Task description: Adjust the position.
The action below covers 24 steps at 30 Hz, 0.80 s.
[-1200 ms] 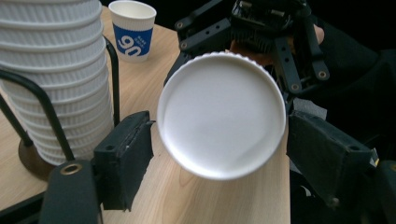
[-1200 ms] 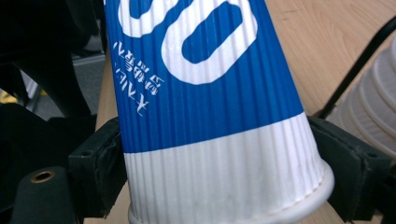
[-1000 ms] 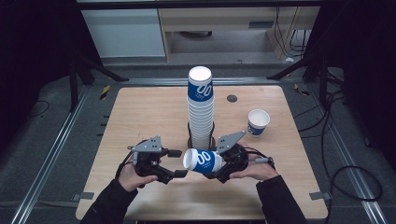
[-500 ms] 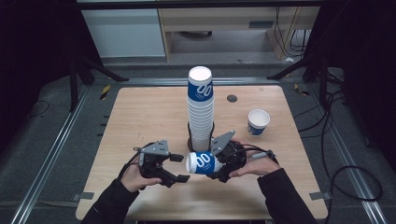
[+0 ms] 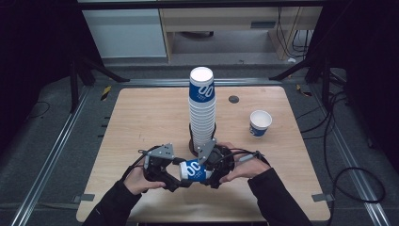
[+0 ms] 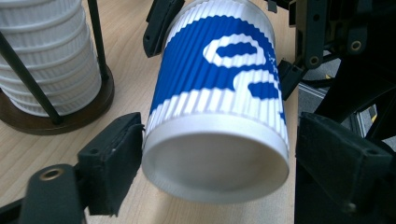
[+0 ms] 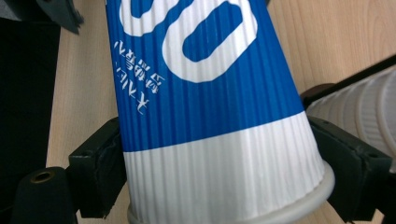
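A blue-and-white ribbed paper cup (image 5: pixel 194 169) lies on its side in the air, near the table's front edge, between my two grippers. My right gripper (image 5: pixel 208 170) is shut on it; in the right gripper view both pads (image 7: pixel 100 168) press the white band of the cup (image 7: pixel 205 93) by its rolled rim. My left gripper (image 5: pixel 175 175) faces it from the left. Its jaws have just been opening and now stand around the near end of the cup (image 6: pixel 219 107). One left pad (image 6: pixel 112 163) is at the cup's edge, while the other stands apart from it.
A tall stack of upside-down cups (image 5: pixel 202 108) stands in a dark wire holder (image 6: pixel 60 116) just behind the grippers. One upright cup (image 5: pixel 259 123) sits at the right of the wooden table (image 5: pixel 141 122). A small dark disc (image 5: pixel 233 99) lies behind the stack.
The right hand has carried the cup a little to the left and nearer, up to the left gripper. The left gripper's jaws have widened around the cup's end.
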Available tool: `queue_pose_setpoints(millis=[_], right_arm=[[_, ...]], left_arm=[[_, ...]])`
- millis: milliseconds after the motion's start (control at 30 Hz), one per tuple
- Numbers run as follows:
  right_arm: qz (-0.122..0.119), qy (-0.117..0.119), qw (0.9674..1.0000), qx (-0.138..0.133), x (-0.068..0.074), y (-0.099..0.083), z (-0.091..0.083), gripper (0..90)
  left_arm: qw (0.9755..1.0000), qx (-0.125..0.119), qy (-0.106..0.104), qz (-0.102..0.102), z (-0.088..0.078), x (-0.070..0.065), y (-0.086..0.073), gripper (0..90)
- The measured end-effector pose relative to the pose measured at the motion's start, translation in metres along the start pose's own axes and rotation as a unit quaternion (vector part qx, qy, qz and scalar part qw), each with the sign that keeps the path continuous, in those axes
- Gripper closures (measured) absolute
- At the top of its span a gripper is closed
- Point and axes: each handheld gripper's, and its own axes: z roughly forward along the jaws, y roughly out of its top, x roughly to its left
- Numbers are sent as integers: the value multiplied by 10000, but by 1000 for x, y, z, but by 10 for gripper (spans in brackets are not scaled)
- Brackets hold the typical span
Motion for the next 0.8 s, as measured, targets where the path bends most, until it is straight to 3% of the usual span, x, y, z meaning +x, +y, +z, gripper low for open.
queue_pose_setpoints(millis=[267, 600, 800], right_arm=[[-62, 51, 9999, 69, 2, 5, 5, 142], [-64, 68, 10000, 12, 1, 4, 5, 128], [97, 140, 9998, -99, -1, 3, 2, 73]], left_arm=[[9999, 67, 68, 42, 0, 1, -1, 255], [9999, 52, 70, 118, -1, 1, -1, 265], [9998, 63, 70, 191, -3, 1, -1, 266]])
